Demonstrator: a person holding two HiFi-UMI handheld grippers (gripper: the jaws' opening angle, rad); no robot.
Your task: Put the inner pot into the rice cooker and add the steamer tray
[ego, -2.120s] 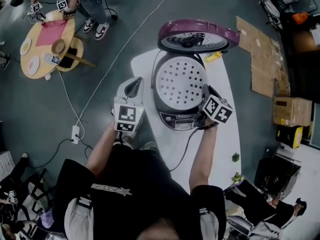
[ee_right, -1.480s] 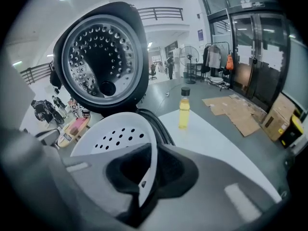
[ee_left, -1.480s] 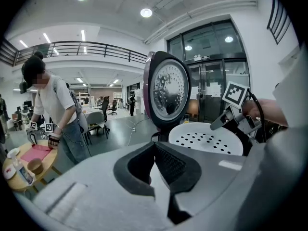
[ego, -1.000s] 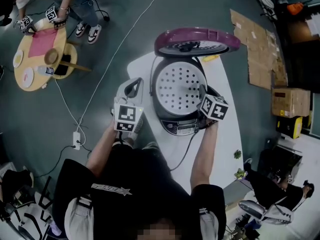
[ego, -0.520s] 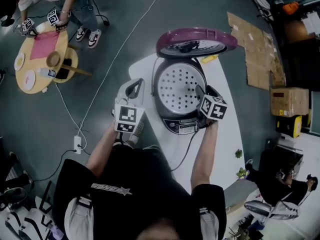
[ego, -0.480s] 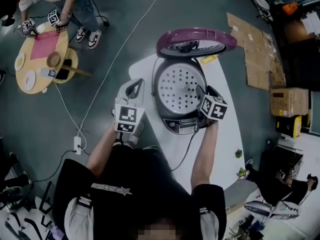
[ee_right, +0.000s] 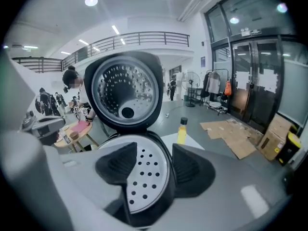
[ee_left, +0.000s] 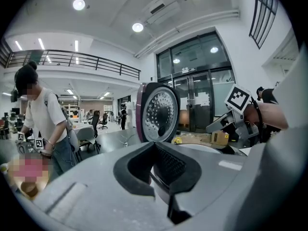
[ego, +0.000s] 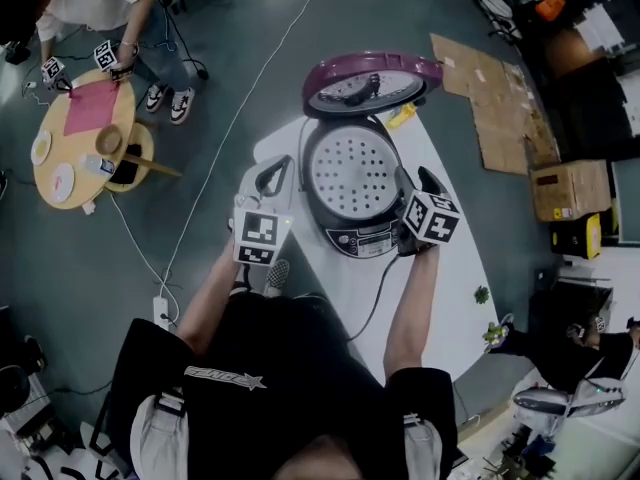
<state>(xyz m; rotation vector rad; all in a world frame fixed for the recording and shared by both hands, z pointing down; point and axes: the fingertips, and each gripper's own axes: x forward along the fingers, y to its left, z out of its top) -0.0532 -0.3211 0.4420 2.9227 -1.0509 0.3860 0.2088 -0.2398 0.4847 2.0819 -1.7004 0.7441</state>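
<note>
Steamer tray (ego: pixel 358 176) sits in the rice cooker (ego: pixel 352 240) on the tabletop (ego: pixel 445 303). My right gripper (ee_right: pixel 156 154) has just been opening: fingers (ee_right: pixel 192 170) released, tray edge between them, ungripped. Left gripper (ee_left: pixel 155 146) beside the cooker, fingers (ee_left: pixel 130 167) clenched, empty.

White table (ego: pixel 440 303): yellow bottle (ego: pixel 400 116) on its far end. Right of it, flattened cardboard (ego: pixel 497 103) and cardboard box (ego: pixel 570 190). Left of it, white cable (ego: pixel 232 126), round wooden table (ego: pixel 82 158) with pink mat (ego: pixel 90 108).
</note>
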